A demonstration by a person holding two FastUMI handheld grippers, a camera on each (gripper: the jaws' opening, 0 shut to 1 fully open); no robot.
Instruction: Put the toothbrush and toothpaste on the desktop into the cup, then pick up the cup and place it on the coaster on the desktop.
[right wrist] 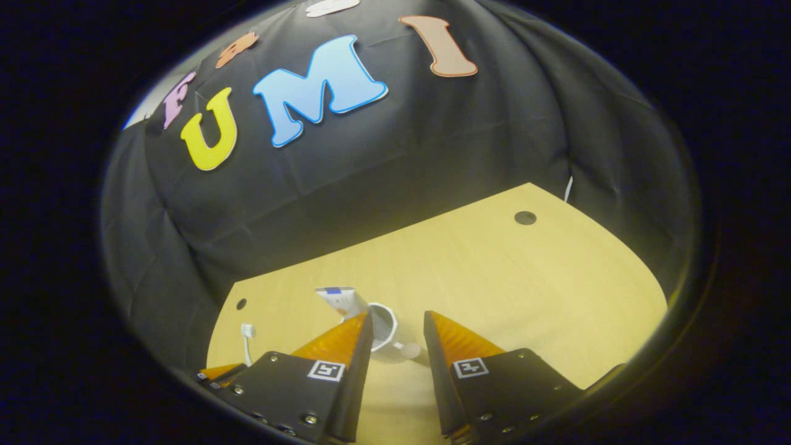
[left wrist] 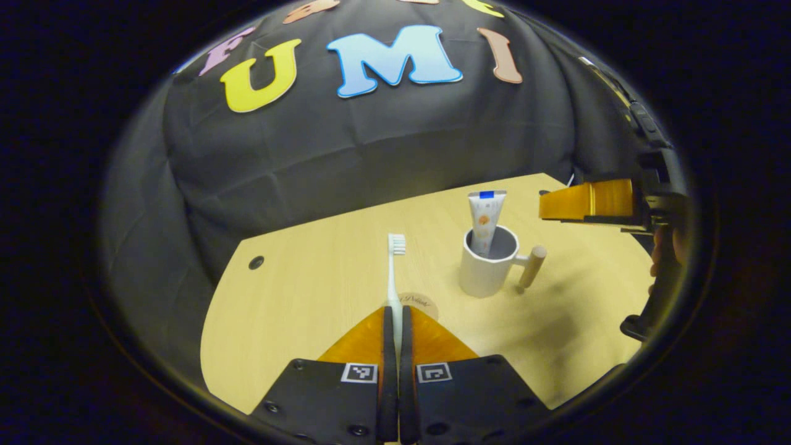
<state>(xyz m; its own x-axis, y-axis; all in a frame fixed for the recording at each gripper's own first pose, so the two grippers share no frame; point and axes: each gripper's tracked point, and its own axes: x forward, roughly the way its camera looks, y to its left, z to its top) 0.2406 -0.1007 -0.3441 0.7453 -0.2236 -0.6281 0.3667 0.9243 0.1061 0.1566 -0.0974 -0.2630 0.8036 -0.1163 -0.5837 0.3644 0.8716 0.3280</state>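
My left gripper (left wrist: 397, 309) is shut on the handle of a white toothbrush (left wrist: 393, 266), whose bristle head points away over the table. A white cup (left wrist: 488, 266) with a wooden handle stands upright to the right, with the toothpaste tube (left wrist: 486, 216) standing in it. A round pale coaster (left wrist: 420, 304) lies just past my left fingertips, partly hidden by them. My right gripper (right wrist: 397, 316) hovers open above the cup (right wrist: 386, 334) and toothpaste (right wrist: 338, 299). The right gripper (left wrist: 556, 204) is also in the left gripper view, right of the tube. The toothbrush (right wrist: 248, 337) appears at lower left in the right gripper view.
The wooden tabletop (left wrist: 309, 278) has a curved edge and a dark cable hole (left wrist: 256, 262) at far left, and another hole (right wrist: 524, 217) at far right. The black cloth wall closes the back. A hand (left wrist: 664, 247) holds the right gripper.
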